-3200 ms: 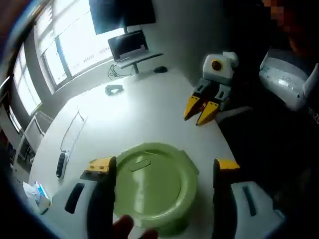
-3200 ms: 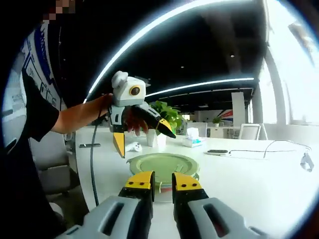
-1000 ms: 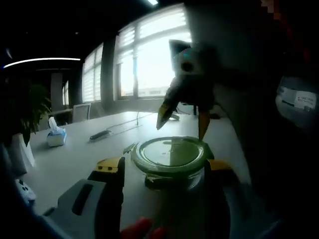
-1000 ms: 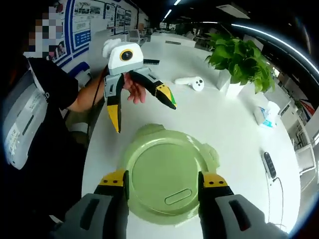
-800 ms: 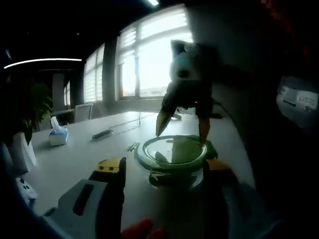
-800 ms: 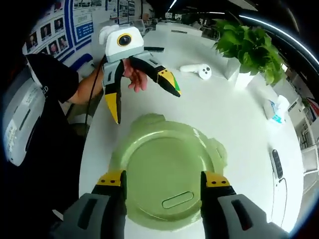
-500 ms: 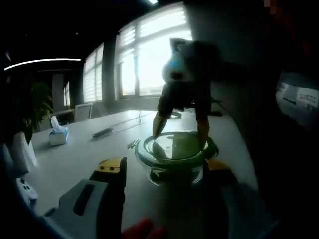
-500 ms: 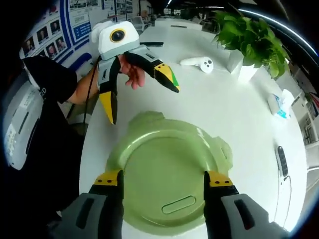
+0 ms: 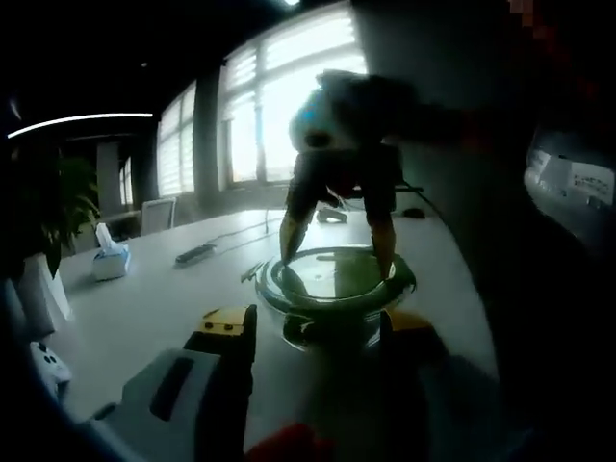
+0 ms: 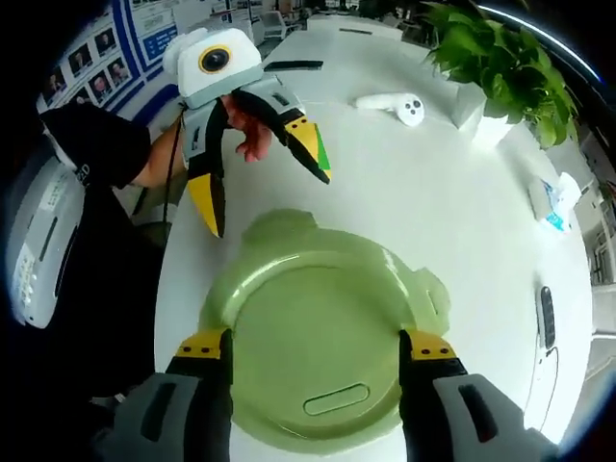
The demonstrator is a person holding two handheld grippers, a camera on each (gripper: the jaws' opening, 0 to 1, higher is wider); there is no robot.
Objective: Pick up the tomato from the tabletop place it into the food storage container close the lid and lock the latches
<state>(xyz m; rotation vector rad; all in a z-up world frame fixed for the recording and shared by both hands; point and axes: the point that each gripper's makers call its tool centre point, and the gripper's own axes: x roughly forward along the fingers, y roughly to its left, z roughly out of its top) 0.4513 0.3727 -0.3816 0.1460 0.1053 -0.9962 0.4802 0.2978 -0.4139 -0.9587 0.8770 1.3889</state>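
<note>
Right gripper [image 10: 315, 354] lowered over lid [image 10: 318, 337] (jaws spread).

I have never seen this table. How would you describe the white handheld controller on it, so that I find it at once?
In the right gripper view, start from the round green lid on the white table, then look past it toward the potted plant. The controller lies on the table just beside the plant's white pot. It is the curved white piece with one round, ring-like end.

Pale green lid [image 10: 313, 337], yellow-tipped grey tongs [image 10: 313, 358], white table [image 10: 414, 183], green plant [image 10: 500, 63]
</note>
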